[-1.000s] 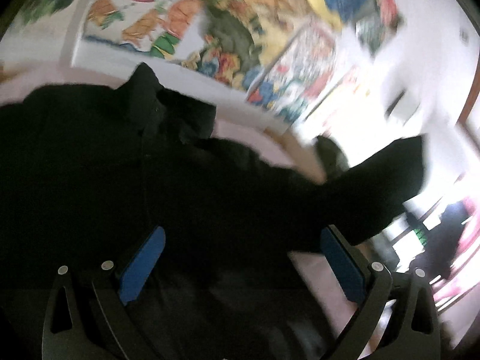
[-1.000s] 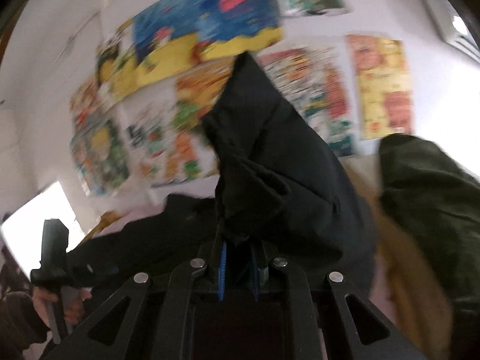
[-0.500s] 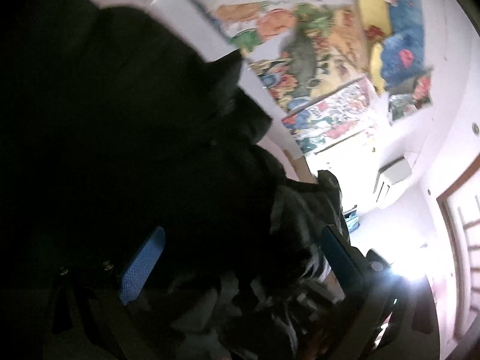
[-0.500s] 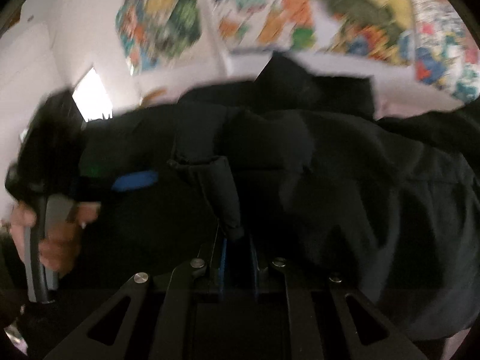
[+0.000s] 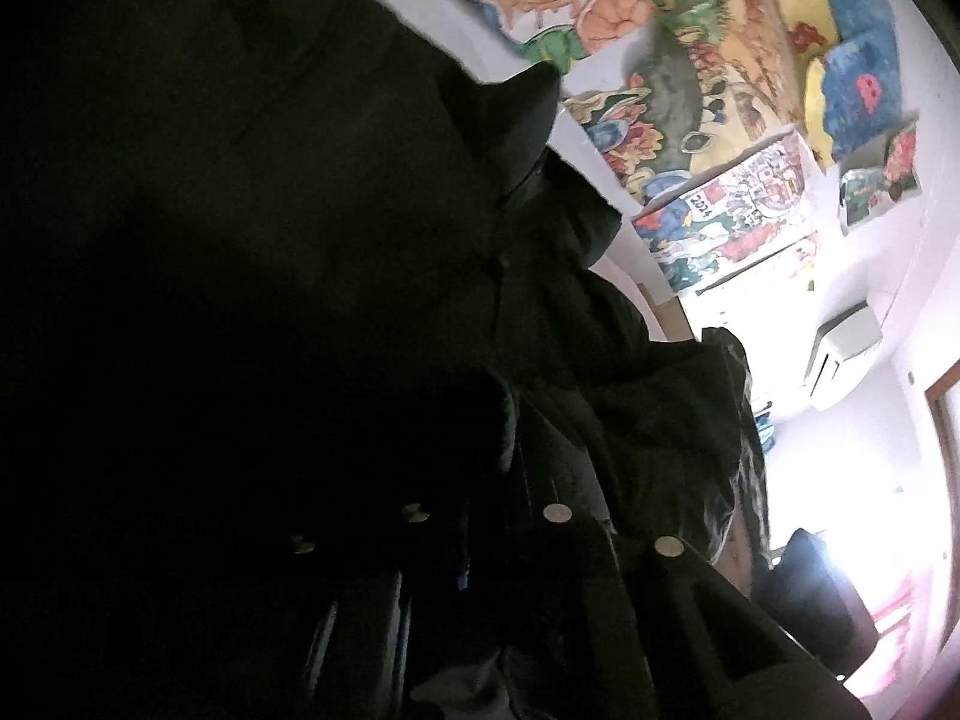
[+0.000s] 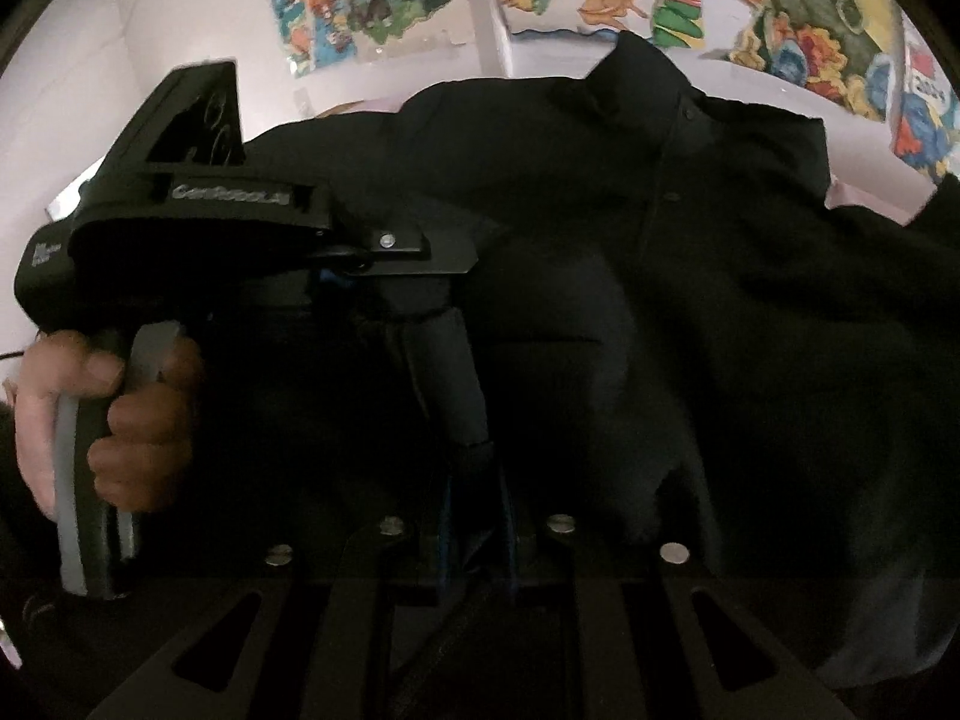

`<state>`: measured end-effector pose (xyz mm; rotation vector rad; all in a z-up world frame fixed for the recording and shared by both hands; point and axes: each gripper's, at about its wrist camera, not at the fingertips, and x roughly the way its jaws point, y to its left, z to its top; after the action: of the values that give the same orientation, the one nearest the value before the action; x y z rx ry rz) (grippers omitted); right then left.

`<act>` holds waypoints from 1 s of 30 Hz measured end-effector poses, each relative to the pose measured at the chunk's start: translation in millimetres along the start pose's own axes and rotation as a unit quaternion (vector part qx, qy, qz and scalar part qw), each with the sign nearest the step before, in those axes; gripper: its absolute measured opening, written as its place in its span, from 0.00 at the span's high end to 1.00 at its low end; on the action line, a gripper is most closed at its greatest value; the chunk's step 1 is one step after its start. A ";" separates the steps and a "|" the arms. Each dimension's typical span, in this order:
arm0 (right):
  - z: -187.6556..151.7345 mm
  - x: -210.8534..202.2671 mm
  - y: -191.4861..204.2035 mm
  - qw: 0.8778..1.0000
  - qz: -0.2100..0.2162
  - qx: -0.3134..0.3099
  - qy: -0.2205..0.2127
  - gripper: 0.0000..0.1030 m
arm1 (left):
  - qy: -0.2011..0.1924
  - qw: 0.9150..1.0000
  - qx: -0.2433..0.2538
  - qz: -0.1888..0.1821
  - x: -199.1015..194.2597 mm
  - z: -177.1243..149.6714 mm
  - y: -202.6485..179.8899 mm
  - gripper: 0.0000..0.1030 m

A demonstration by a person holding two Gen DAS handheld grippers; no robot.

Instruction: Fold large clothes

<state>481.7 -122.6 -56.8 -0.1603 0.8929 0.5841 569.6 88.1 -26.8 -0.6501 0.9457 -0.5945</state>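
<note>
A large black jacket [image 6: 690,276] lies spread over a pale pink surface, collar toward the wall. It also fills the left wrist view [image 5: 270,240]. My right gripper [image 6: 477,516] is shut on a dark sleeve end [image 6: 450,372] of the jacket, low in the middle of its view. My left gripper [image 5: 480,516] is shut on a fold of the jacket; its jaws stand close together in deep shadow. The left gripper also shows in the right wrist view [image 6: 360,258], held by a hand [image 6: 120,420], pinching fabric at the jacket's left side.
Colourful posters [image 5: 690,120] cover the white wall behind. An olive-green garment [image 5: 726,420] lies beyond the jacket at the right. A wall air conditioner [image 5: 846,348] hangs at far right. A strip of pink surface [image 6: 864,198] shows past the jacket's right shoulder.
My left gripper has gone from wide open to shut on jacket fabric. My right gripper has brought the sleeve down from the air toward the jacket body and the left gripper.
</note>
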 end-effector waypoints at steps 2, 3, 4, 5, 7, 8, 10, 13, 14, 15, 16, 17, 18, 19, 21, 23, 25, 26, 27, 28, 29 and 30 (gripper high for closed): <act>7.7 -1.3 3.5 1.000 0.015 -0.009 0.005 0.70 | -0.029 0.998 0.045 0.032 -13.7 -0.5 -12.8 0.98; 8.2 -6.3 4.2 1.000 0.019 -0.015 0.003 0.65 | -0.045 0.996 0.067 0.048 -21.0 -0.7 -18.1 0.98; 6.7 -18.3 6.4 0.999 0.014 -0.030 -0.009 0.54 | -0.064 0.992 0.088 0.063 -29.8 -0.1 -23.1 0.98; 6.5 -26.5 7.2 0.999 0.009 -0.042 -0.020 0.46 | -0.093 0.986 0.113 0.083 -43.5 3.0 -29.8 0.98; 5.3 -51.5 6.2 0.995 -0.018 -0.070 -0.064 0.28 | -0.127 0.974 0.146 0.119 -61.4 6.3 -35.7 0.98; 4.5 -60.5 4.7 0.993 -0.033 -0.077 -0.080 0.28 | -0.143 0.966 0.163 0.140 -69.9 8.0 -37.0 0.98; 7.1 -75.2 -10.3 0.988 -0.089 -0.068 -0.103 0.28 | -0.161 0.954 0.184 0.173 -78.2 7.3 -34.2 0.98; 11.3 -78.5 -40.6 0.981 -0.155 -0.037 -0.107 0.28 | -0.157 0.939 0.211 0.223 -71.4 2.4 -24.3 0.98; 11.7 -75.9 -57.4 0.979 -0.177 -0.021 -0.102 0.28 | -0.150 0.933 0.222 0.241 -64.8 -1.0 -20.8 0.98; 11.5 -70.5 -75.0 0.976 -0.199 -0.007 -0.092 0.28 | -0.141 0.925 0.236 0.262 -55.8 -5.7 -16.3 0.98; 12.2 -64.2 -90.4 0.973 -0.215 0.003 -0.080 0.28 | -0.130 0.918 0.249 0.281 -45.8 -11.2 -11.2 0.98; 11.6 -56.2 -106.4 0.971 -0.229 0.009 -0.067 0.30 | -0.118 0.912 0.257 0.296 -35.8 -15.3 -6.4 0.98; 10.5 -51.4 -114.9 0.969 -0.240 0.012 -0.056 0.36 | -0.110 0.909 0.260 0.307 -27.9 -15.9 -4.7 0.98; 7.3 -40.4 -132.5 0.966 -0.258 0.016 -0.030 0.43 | -0.098 0.906 0.262 0.318 -19.9 -17.0 0.2 0.98; 3.5 -29.1 -149.9 0.963 -0.269 0.021 0.000 0.46 | -0.078 0.907 0.253 0.328 -7.7 -16.2 12.1 0.98; 3.6 -10.5 -169.3 0.963 -0.267 0.022 0.022 0.46 | -0.070 0.911 0.244 0.325 -4.6 -12.4 20.1 0.97; 0.6 2.8 -176.6 0.966 -0.254 0.028 0.041 0.46 | -0.065 0.909 0.249 0.329 -1.5 -14.1 24.2 0.97; -1.3 9.9 -178.3 0.966 -0.251 0.026 0.047 0.46 | -0.064 0.908 0.251 0.330 1.0 -16.3 27.6 0.97; -3.0 16.1 -179.7 0.967 -0.250 0.024 0.049 0.46 | -0.063 0.909 0.249 0.329 1.4 -16.8 29.5 0.96; -4.7 17.4 -180.3 0.967 -0.249 0.025 0.049 0.45 | -0.061 0.910 0.244 0.328 1.8 -15.8 31.9 0.96; -9.5 21.8 -184.1 0.968 -0.243 0.032 0.045 0.45 | -0.060 0.913 0.240 0.325 1.9 -14.8 34.0 0.94; -14.5 22.3 -186.7 0.969 -0.239 0.040 0.039 0.45 | -0.062 0.915 0.235 0.321 0.4 -14.5 35.8 0.92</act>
<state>583.7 -274.3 -102.8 -0.3163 0.9113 0.0922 563.4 108.0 -59.3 0.0723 0.7942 -0.1681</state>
